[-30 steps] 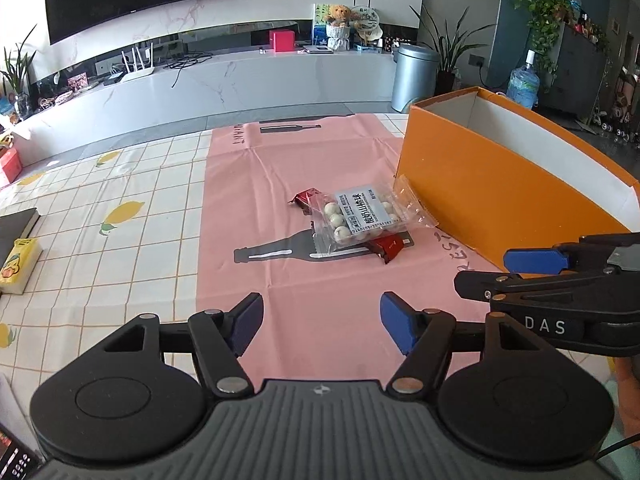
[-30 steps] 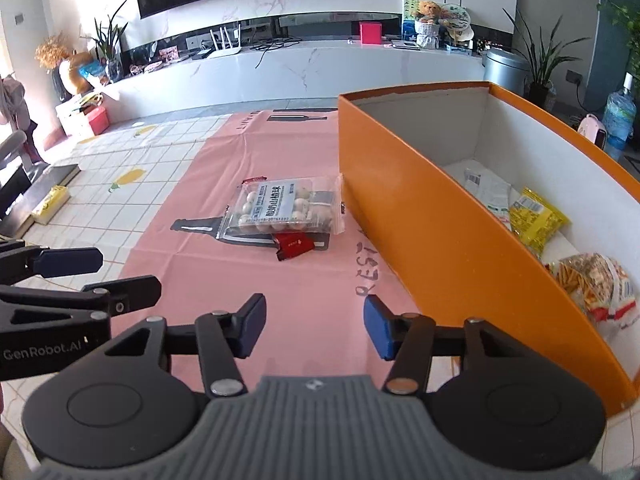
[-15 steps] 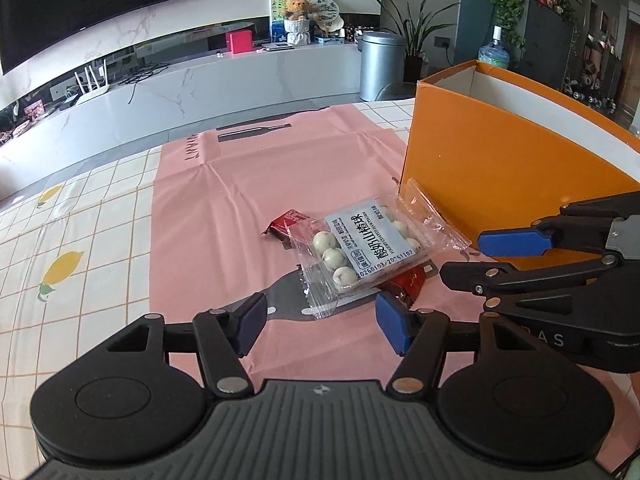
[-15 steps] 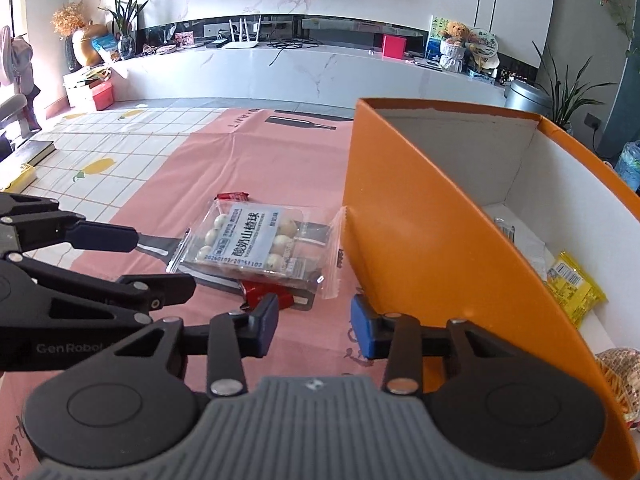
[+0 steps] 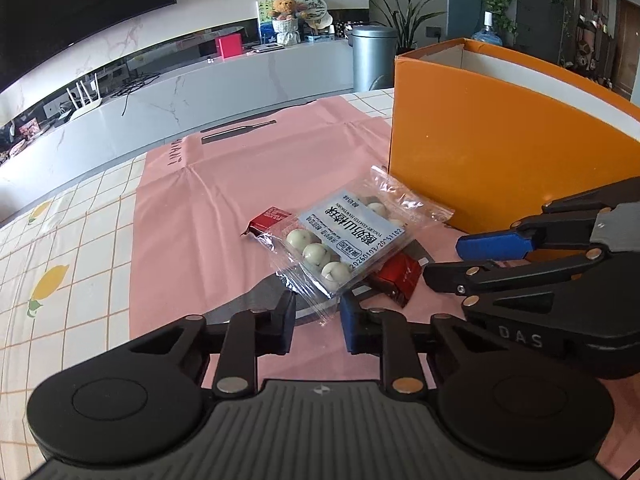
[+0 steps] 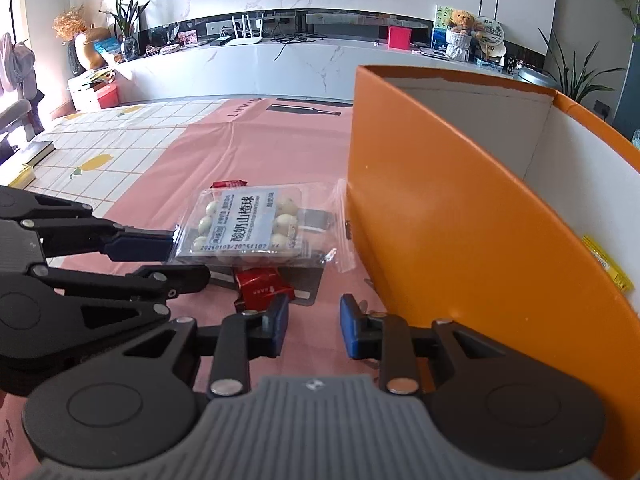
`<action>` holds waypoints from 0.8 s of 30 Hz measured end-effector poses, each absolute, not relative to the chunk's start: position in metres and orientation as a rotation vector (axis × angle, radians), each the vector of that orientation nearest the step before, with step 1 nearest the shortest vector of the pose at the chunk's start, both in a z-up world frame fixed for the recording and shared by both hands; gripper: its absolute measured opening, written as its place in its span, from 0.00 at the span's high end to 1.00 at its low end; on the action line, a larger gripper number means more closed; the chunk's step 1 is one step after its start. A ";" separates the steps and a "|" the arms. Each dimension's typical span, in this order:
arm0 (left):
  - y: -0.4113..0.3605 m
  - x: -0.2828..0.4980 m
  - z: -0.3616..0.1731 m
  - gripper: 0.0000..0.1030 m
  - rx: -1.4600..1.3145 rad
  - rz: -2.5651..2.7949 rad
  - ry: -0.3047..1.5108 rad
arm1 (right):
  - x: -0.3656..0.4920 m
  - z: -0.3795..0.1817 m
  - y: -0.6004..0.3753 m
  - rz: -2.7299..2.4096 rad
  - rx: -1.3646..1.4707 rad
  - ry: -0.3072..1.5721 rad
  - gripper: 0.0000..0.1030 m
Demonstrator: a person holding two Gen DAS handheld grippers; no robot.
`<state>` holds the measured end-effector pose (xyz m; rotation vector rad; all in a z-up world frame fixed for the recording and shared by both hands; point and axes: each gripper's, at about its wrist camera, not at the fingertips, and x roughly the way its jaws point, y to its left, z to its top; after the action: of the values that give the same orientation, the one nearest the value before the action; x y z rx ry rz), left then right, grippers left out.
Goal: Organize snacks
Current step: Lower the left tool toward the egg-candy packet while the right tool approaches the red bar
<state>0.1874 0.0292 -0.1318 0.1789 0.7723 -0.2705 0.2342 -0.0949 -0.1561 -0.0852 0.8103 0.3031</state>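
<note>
A clear bag of white balls (image 5: pixel 348 236) lies on the pink mat (image 5: pixel 192 220), over a red packet (image 5: pixel 396 276); a second red packet (image 5: pixel 268 218) sticks out behind it. My left gripper (image 5: pixel 318 322) is shut on the bag's near plastic corner, and the right wrist view shows the left gripper (image 6: pixel 186 258) at the edge of the bag (image 6: pixel 244 228). My right gripper (image 6: pixel 314 322) hovers just behind the near red packet (image 6: pixel 260 286). Its jaws are closing with only mat between them. Seen from the left wrist, the right gripper (image 5: pixel 444 262) sits right of that packet.
A tall orange box (image 6: pixel 420 208) stands close on the right of the snacks, with a yellow snack pack (image 6: pixel 604 264) inside. A checkered tablecloth (image 5: pixel 80 240) spreads to the left, where a book (image 6: pixel 36 152) and a yellow packet (image 6: pixel 20 176) lie at its far edge.
Both grippers came forward and down toward the snacks. The left jaws went from wide open to closed on the bag's corner. The right jaws narrowed steadily.
</note>
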 end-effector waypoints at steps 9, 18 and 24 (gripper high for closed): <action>0.072 0.160 -0.118 0.96 -0.006 -0.004 0.859 | 0.231 -0.155 -0.093 0.338 -0.053 0.786 0.75; 0.093 0.120 -0.119 1.00 -0.065 0.070 0.919 | 0.230 -0.154 -0.070 0.412 -0.113 0.730 0.55; 0.079 0.113 -0.115 0.81 -0.002 -0.022 0.889 | 0.243 -0.161 -0.070 0.427 -0.076 0.768 0.61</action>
<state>0.1131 0.0794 -0.1152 -0.0024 0.8891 -0.0219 0.2431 -0.0695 -0.1610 -0.0761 0.7682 0.4266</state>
